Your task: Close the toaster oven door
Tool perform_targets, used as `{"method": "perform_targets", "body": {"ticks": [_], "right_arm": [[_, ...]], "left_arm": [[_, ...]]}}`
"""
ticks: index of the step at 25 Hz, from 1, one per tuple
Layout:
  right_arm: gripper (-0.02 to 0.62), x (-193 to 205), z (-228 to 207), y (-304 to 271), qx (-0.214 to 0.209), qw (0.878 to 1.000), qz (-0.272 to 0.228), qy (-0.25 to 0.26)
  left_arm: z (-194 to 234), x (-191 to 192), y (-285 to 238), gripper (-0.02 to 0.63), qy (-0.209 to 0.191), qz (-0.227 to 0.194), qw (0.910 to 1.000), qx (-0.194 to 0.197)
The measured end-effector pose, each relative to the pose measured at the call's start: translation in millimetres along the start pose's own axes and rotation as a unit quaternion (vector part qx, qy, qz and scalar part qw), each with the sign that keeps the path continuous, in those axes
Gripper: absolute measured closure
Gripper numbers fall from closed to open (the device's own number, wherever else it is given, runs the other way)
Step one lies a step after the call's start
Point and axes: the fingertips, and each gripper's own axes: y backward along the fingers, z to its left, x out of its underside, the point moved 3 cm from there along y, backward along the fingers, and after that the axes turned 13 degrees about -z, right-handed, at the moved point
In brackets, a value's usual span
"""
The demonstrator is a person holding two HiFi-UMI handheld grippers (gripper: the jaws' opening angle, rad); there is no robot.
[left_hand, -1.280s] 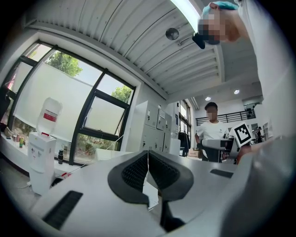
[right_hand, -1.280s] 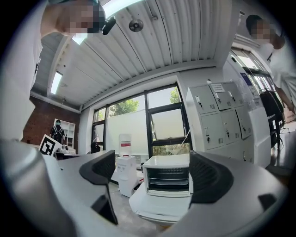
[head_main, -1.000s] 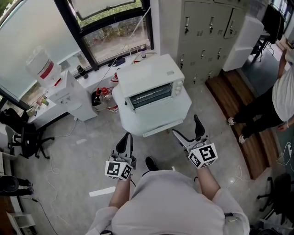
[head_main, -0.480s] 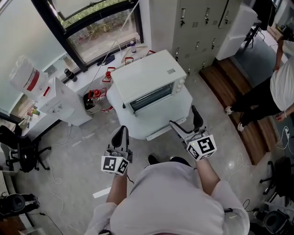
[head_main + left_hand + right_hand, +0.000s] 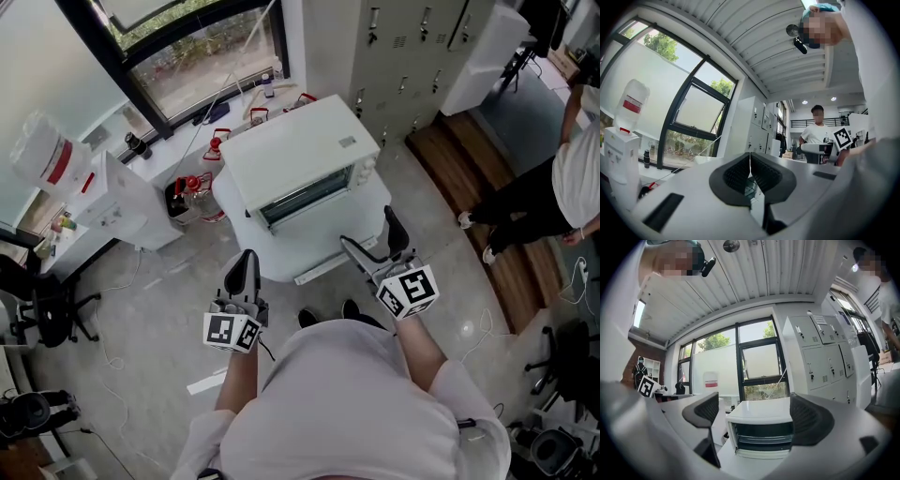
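Note:
The white toaster oven (image 5: pixel 298 155) stands on a white table (image 5: pixel 246 246) just ahead of me. Its front shows a dark cavity with a wire rack, and the door (image 5: pixel 328 266) looks folded down flat in front of it. In the right gripper view the toaster oven (image 5: pixel 761 434) lies straight ahead between the fingers. My right gripper (image 5: pixel 370 231) is open and empty over the table's near right edge, short of the door. My left gripper (image 5: pixel 246 268) is shut on nothing at the table's near left edge, and in the left gripper view the pads (image 5: pixel 761 173) meet.
A water dispenser (image 5: pixel 98 192) with a bottle stands at the left, with red-capped bottles (image 5: pixel 186 192) on the floor beside the table. Grey lockers (image 5: pixel 412 37) line the back wall. Another person (image 5: pixel 567 178) stands on the wooden step at the right. An office chair (image 5: pixel 47 305) is far left.
Both grippers have moved forward toward the table and the oven, side by side. The right jaws stay wide and the left stays shut. The oven has not moved.

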Motion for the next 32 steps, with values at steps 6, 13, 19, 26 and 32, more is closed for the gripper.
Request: {"method": "perform_targets", "body": {"ticks": [6, 13, 19, 26, 32], "right_arm": [[0.137, 1, -19, -5, 0.004, 0.998, -0.011, -0.062], [0.137, 5, -48, 3, 0.027, 0.98, -0.036, -0.195], [0.144, 15, -68, 16, 0.048, 0.939, -0.06, -0.335], [0.158, 38, -90, 34, 0.064, 0.889, -0.076, -0.446], [0.163, 55, -107, 49, 0.063, 0.849, -0.111, -0.512]], "left_arm": [[-3, 6, -15, 0.584, 0.003, 0.001, 1.0, -0.004], [-10, 11, -28, 0.584, 0.007, 0.011, 0.9999, -0.01], [-17, 15, -36, 0.584, 0.018, 0.014, 0.9996, -0.017], [-23, 22, -42, 0.584, 0.018, 0.023, 0.9993, -0.023], [-28, 24, -43, 0.584, 0.019, 0.028, 0.999, -0.03]]}}
